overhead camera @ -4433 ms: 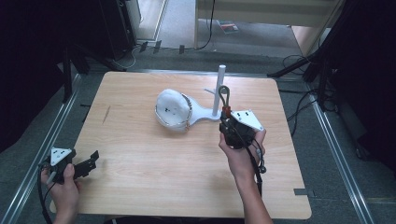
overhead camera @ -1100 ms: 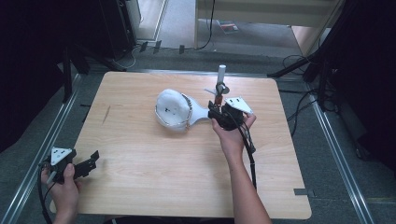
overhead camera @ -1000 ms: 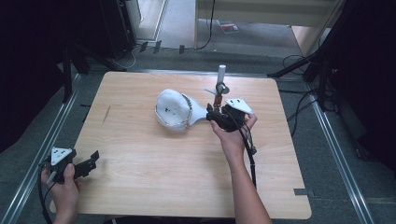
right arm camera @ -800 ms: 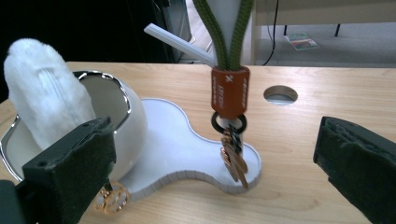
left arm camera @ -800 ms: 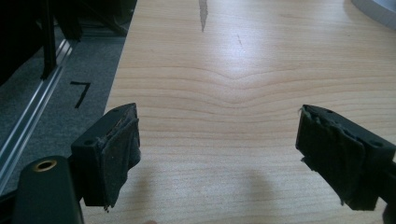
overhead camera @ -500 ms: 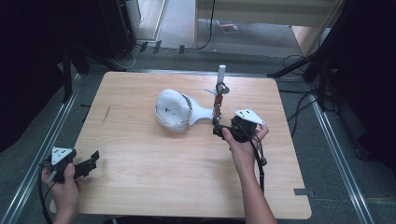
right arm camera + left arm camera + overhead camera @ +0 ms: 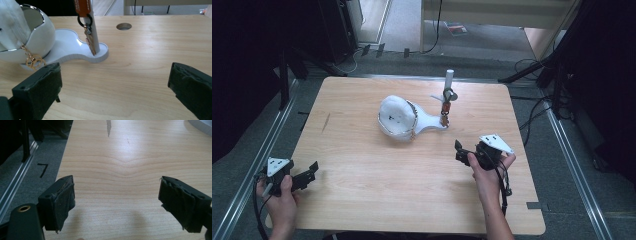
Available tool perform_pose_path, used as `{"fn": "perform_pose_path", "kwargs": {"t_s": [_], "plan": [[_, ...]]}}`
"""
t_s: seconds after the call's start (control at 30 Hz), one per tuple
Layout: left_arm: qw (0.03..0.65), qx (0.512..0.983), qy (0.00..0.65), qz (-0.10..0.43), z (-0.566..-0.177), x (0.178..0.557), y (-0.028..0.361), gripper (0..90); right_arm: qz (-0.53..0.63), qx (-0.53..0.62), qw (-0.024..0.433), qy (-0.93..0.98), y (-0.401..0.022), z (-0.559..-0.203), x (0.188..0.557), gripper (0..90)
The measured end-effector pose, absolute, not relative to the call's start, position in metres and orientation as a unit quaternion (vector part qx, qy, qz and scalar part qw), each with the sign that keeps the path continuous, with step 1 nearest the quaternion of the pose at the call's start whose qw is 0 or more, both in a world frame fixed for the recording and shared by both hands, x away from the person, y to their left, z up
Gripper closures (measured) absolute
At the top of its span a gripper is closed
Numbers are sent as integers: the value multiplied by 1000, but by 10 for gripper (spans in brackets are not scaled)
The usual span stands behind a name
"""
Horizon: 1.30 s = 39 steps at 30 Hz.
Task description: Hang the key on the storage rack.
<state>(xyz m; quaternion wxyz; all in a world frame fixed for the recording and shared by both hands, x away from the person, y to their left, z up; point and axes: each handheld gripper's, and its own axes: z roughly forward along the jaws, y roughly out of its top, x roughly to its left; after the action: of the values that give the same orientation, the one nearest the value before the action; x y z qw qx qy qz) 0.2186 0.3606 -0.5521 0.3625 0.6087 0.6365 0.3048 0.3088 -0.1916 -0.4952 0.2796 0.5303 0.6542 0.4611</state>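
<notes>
right tool (image 7: 458, 151) hovered over bench (image 7: 362, 200), jaws spread wide after just opening, nothing between them. keyring with orange tag (image 7: 82, 7) hung on white post (image 7: 449, 80) of white stand (image 7: 70, 47), well ahead of right tool, clear of its jaws. white egg-shaped bowl (image 7: 396, 117) sat on same stand, gold chain (image 7: 31, 58) draped over its rim. left tool (image 7: 311, 169) near bench's left front corner, jaws apart, empty.
</notes>
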Motion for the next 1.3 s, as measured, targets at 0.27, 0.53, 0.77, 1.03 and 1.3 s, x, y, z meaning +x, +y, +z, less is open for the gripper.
{"fn": "perform_pose_path", "kwargs": {"t_s": [0.27, 0.53, 0.77, 1.03, 1.3], "plan": [[363, 609, 637, 304, -552, 218, 361, 145, 465, 537, 277, 647, -212, -504, 293, 0], [364, 606, 638, 305, -552, 218, 361, 145, 462, 546, 283, 639, -234, -514, 274, 0], [364, 606, 639, 305, -552, 219, 361, 145, 457, 558, 290, 630, -258, -520, 257, 0], [363, 606, 639, 305, -552, 219, 361, 145, 457, 572, 288, 617, -288, -527, 241, 0], [365, 606, 637, 305, -552, 218, 361, 145, 463, 593, 285, 594, -317, -531, 226, 1]]}}
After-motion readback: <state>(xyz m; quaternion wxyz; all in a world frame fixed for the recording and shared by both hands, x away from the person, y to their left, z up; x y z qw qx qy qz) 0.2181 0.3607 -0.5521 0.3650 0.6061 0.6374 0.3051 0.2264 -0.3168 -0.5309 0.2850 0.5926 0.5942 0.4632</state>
